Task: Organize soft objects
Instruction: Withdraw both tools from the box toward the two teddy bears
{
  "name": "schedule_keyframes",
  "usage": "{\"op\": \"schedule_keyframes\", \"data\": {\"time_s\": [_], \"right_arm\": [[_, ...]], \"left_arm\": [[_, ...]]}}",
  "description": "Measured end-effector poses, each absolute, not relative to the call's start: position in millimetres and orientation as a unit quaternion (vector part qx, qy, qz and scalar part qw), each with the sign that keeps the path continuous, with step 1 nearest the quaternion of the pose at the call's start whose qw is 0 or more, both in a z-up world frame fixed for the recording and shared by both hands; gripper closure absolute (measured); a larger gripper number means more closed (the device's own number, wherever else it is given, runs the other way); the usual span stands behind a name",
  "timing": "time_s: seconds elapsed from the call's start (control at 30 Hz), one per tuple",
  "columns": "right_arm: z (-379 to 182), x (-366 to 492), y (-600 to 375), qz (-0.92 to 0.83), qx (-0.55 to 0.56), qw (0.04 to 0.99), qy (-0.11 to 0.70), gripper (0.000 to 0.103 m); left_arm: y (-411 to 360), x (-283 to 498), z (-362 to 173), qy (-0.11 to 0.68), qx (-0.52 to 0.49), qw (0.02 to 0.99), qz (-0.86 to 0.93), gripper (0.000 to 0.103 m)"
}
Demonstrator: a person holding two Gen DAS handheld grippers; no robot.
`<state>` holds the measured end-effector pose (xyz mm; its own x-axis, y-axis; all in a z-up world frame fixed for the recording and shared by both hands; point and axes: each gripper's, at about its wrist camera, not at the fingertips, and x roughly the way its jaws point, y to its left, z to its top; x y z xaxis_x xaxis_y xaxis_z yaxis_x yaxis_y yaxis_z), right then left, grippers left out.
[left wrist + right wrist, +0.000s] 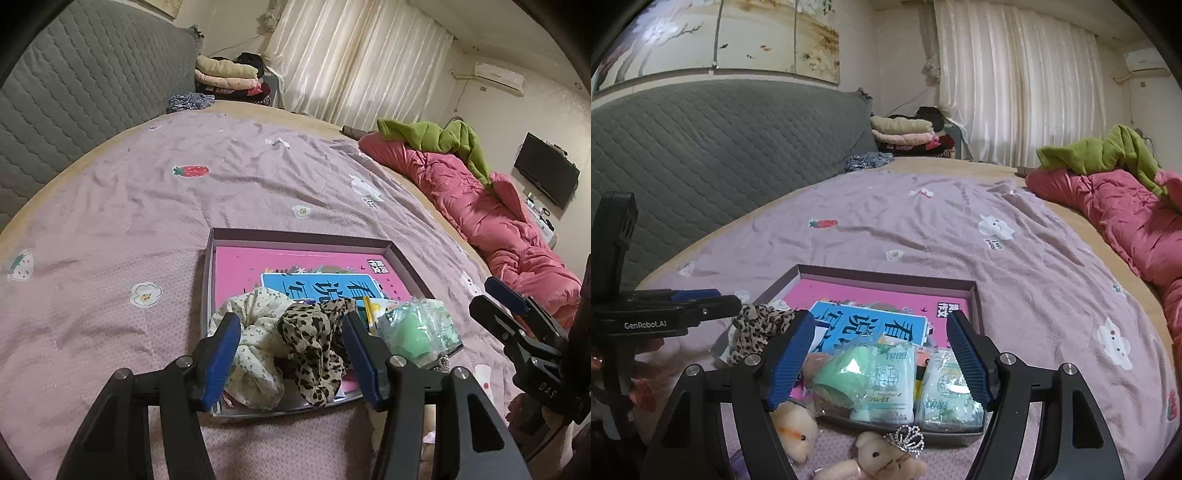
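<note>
Two grippers hover, both released and empty. Left gripper (291, 332) frames the scrunchies (291, 350) in the box (295, 236), left near corner. Bears (842, 446) lie outside, just near the box, nearest the right gripper (882, 354).

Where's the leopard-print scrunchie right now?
In the left wrist view, the leopard-print scrunchie lies in the shallow box, at its near edge, beside the cream scrunchie.

Dim, soft daylight through the curtains (1015, 81); sharp focus, heavy fisheye bending, dark corners.
</note>
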<state>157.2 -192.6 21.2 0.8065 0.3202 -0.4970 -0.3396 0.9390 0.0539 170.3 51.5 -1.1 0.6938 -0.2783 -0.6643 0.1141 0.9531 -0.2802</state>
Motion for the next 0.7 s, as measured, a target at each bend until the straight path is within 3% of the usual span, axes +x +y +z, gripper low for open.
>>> {"op": "schedule_keyframes", "data": {"time_s": [0.7], "right_arm": [[17.9, 117.6, -209.9, 0.159, -0.020, 0.948, 0.275, 0.027]], "left_arm": [[41.3, 125.9, 12.5, 0.356, -0.094, 0.921, -0.128, 0.046]]}}
